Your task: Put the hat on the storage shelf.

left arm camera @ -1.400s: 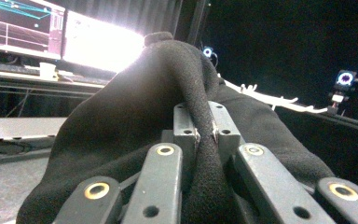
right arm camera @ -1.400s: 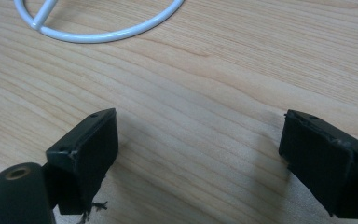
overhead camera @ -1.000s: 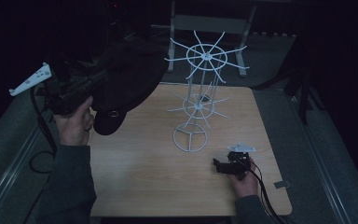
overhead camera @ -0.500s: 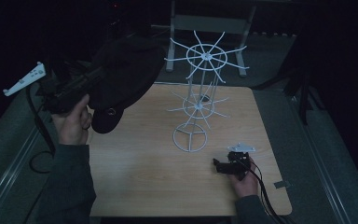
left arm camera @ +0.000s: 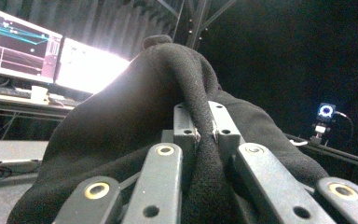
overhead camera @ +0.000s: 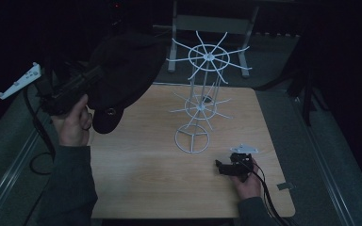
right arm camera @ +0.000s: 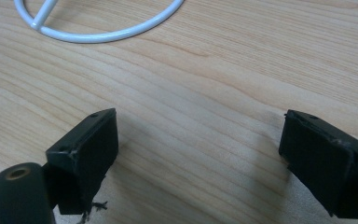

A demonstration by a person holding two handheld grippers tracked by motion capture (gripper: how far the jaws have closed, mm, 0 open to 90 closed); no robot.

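Note:
A black cap [overhead camera: 122, 70] hangs in the air over the table's left rear corner. My left gripper [overhead camera: 96, 75] is shut on a fold of its fabric, and in the left gripper view the cloth [left arm camera: 135, 121] is pinched between the jaws of the left gripper [left arm camera: 204, 119]. A white wire rack [overhead camera: 200, 106] with a round base and two tiers of spokes stands at the middle of the wooden table [overhead camera: 146, 179]. My right gripper [overhead camera: 221, 167] rests on the table front right of the rack. The right gripper [right arm camera: 198, 144] is open and holds nothing, with the rack's base ring [right arm camera: 102, 35] just ahead.
A grey metal frame [overhead camera: 212, 23] stands behind the table. A small tape scrap [overhead camera: 284, 186] lies near the front right corner. Lit monitors [left arm camera: 18, 46] and a small glowing device [left arm camera: 325, 112] appear in the left gripper view. Dark grey floor borders the table on both sides.
The left gripper has tilted slightly, carrying the cap a touch higher and leftward. The right gripper has stayed put.

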